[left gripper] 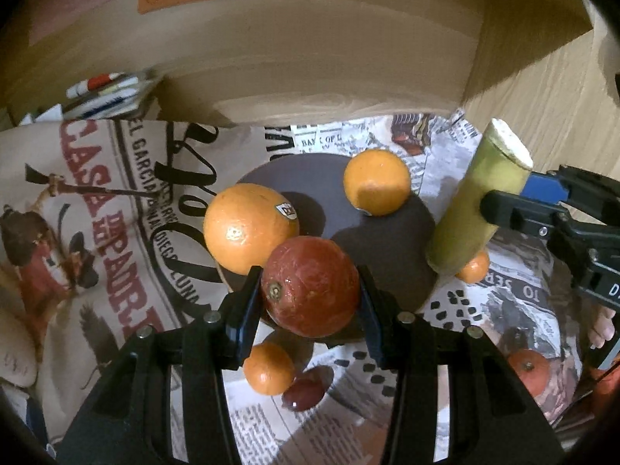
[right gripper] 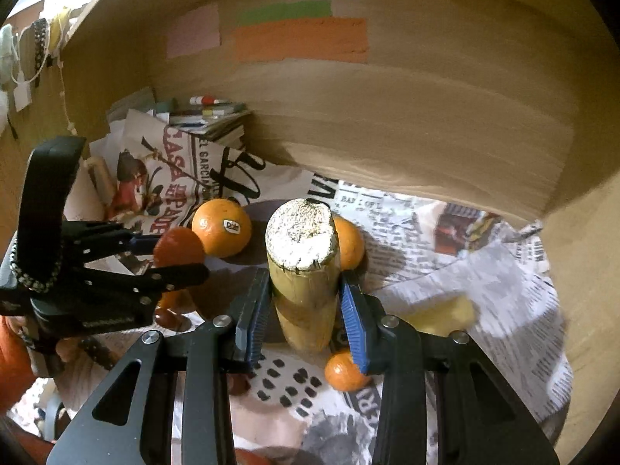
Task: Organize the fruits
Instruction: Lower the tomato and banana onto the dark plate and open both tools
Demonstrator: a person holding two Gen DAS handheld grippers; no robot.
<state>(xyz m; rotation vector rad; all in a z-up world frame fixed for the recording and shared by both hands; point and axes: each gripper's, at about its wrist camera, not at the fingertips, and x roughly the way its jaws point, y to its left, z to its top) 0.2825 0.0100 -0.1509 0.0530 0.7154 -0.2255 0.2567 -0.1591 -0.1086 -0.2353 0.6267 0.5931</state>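
My left gripper (left gripper: 310, 276) is shut on a dark red orange (left gripper: 310, 290), held just in front of a dark round plate (left gripper: 387, 248). On the plate lie an orange with a sticker (left gripper: 248, 228) and a plain orange (left gripper: 376, 182). At the right, my right gripper (left gripper: 507, 197) is shut on a yellow-green cut stalk piece (left gripper: 472, 201). In the right wrist view, the right gripper (right gripper: 305, 277) clamps the stalk piece (right gripper: 304, 255) upright, and the left gripper (right gripper: 176, 257) holds the red orange (right gripper: 178, 246) at the left. Small mandarins (left gripper: 268, 368) (left gripper: 473, 268) (right gripper: 341, 374) lie on the newspaper.
Newspaper (right gripper: 465, 271) and a printed paper bag (left gripper: 97, 201) cover the surface. A wooden wall (left gripper: 310, 69) rises close behind the plate. A stack of books with pens (right gripper: 209, 116) sits in the back left corner. A small dark red fruit (left gripper: 304, 393) lies beside the near mandarin.
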